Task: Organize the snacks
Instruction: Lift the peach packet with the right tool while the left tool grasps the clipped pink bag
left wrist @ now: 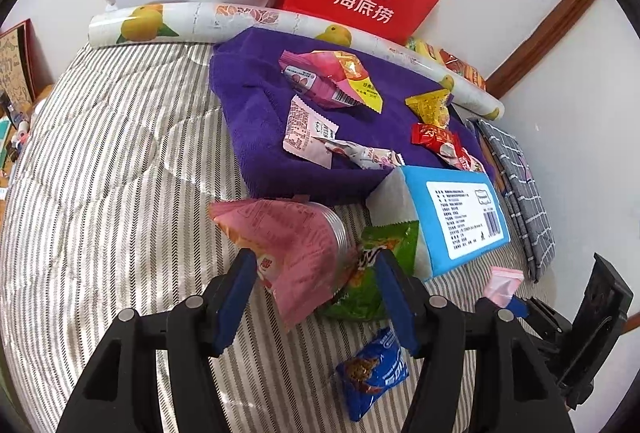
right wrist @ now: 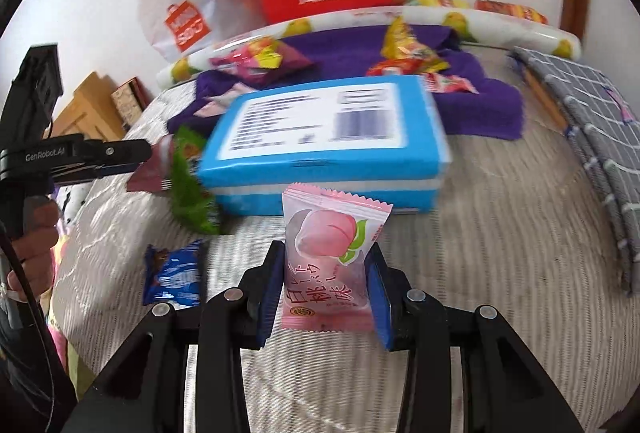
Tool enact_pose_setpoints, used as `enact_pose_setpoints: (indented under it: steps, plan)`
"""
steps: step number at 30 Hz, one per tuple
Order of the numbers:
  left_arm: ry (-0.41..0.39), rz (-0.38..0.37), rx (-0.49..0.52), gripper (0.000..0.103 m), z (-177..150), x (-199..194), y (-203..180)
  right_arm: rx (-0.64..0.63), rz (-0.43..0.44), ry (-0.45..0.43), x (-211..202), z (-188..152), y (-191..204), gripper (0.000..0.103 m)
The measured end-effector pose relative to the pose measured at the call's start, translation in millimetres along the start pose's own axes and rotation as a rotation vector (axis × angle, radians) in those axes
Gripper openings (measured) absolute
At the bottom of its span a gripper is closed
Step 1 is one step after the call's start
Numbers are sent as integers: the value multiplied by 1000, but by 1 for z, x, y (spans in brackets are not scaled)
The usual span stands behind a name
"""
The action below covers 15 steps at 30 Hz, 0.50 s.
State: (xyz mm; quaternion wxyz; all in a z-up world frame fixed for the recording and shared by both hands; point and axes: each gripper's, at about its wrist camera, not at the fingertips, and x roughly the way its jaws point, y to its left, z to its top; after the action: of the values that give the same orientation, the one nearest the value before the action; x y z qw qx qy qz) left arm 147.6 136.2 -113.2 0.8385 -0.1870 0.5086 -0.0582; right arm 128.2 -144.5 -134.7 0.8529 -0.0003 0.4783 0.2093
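Both tools point steeply down over the striped bed [left wrist: 100, 193]. The right tool [right wrist: 325, 285] is clamped on a pink peach packet [right wrist: 326, 253], held upright. The left tool [left wrist: 316, 285] stands half-open around a pink snack bag [left wrist: 292, 245], beside a green packet [left wrist: 384, 253], grip unclear.

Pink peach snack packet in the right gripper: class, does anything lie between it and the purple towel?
Yes. The blue rectangular plastic-wrapped pack lies directly between the pink peach snack packet and the purple towel.

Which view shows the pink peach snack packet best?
The right wrist view: the pink peach packet stands upright and close between the right gripper pads, its print facing the camera. The left wrist view catches only its top corner at the lower right, above that gripper.
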Motion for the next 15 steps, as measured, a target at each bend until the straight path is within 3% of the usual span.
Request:
enact_pose_setpoints:
  steps: [7, 15]
  plan:
    - [41, 22, -11, 62, 6, 22, -2, 73, -37, -9, -1, -2, -33, 39]
    - [39, 126, -26, 64, 13, 40, -3, 95, -55, 13, 5, -8, -50, 39]
